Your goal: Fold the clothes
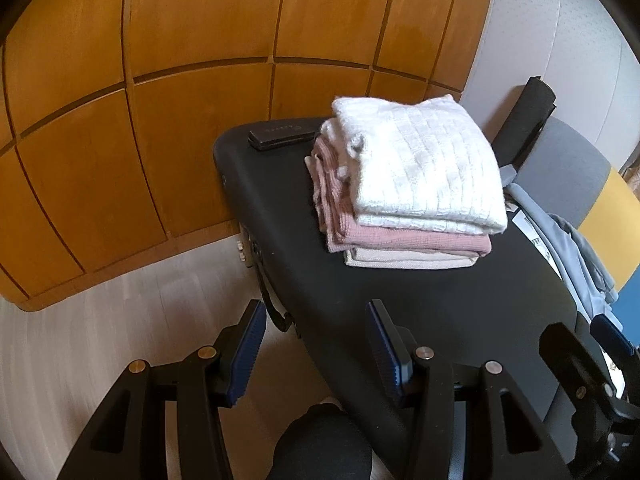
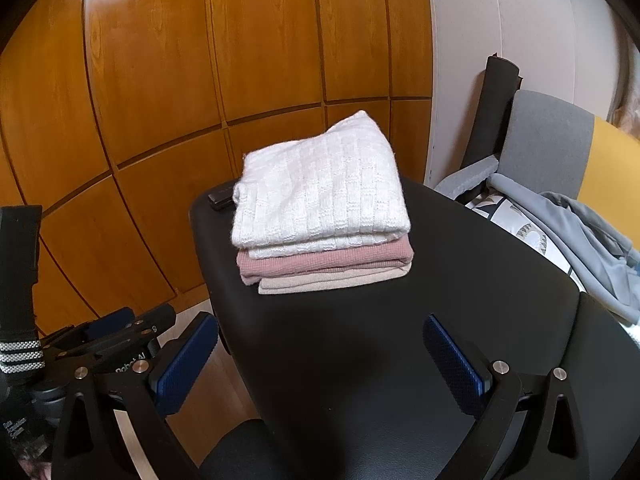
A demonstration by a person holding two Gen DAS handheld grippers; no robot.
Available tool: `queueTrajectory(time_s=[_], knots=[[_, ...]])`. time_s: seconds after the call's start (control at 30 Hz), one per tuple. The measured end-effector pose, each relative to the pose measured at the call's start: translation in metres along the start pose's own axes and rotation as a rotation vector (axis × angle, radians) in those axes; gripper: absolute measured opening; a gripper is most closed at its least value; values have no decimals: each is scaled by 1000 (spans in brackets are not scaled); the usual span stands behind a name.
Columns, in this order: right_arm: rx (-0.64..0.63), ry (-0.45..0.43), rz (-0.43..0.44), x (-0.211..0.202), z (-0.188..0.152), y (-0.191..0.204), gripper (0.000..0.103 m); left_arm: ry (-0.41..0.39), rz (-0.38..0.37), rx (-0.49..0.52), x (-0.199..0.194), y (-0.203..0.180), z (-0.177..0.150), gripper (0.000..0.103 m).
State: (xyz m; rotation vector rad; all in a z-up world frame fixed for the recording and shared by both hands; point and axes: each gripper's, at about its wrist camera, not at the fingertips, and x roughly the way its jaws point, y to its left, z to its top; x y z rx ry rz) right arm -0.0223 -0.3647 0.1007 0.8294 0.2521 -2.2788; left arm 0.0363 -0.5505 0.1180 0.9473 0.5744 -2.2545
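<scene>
A stack of three folded garments lies at the far end of the black padded table (image 1: pixel 440 320): a white knit (image 1: pixel 420 168) on top, a pink one (image 1: pixel 400 238) under it and a beige one (image 1: pixel 400 260) at the bottom. In the right wrist view the same white knit (image 2: pixel 320 200), pink layer (image 2: pixel 328 260) and beige layer (image 2: pixel 332 282) face me. My left gripper (image 1: pixel 316 346) hovers open over the table's near left edge, nothing between its blue pads. My right gripper (image 2: pixel 320 360) is open and empty above the table (image 2: pixel 360 340), short of the stack.
A small black flat case (image 1: pixel 280 134) lies behind the stack. A loose grey-blue garment (image 2: pixel 580 232) is draped over a grey and yellow chair (image 2: pixel 548 140) at the right. Wooden cabinet panels (image 1: pixel 160 140) stand behind. A person's dark-clad knee (image 1: pixel 320 444) is below the grippers.
</scene>
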Motion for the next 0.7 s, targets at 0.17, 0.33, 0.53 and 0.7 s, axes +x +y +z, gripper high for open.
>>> queueTrajectory(time_s=[0.17, 0.33, 0.53, 0.7], knots=[[-2, 2, 2, 0, -1, 1, 103, -16, -4, -11, -4, 0, 2, 53], [1, 3, 2, 0, -1, 0, 103, -25, -63, -45, -6, 5, 2, 53], [5, 8, 7, 1, -2, -1, 103, -83, -48, -18, -11, 1, -2, 49], [8, 12, 5, 1, -3, -2, 103, -149, -31, 28, -21, -7, -4, 45]])
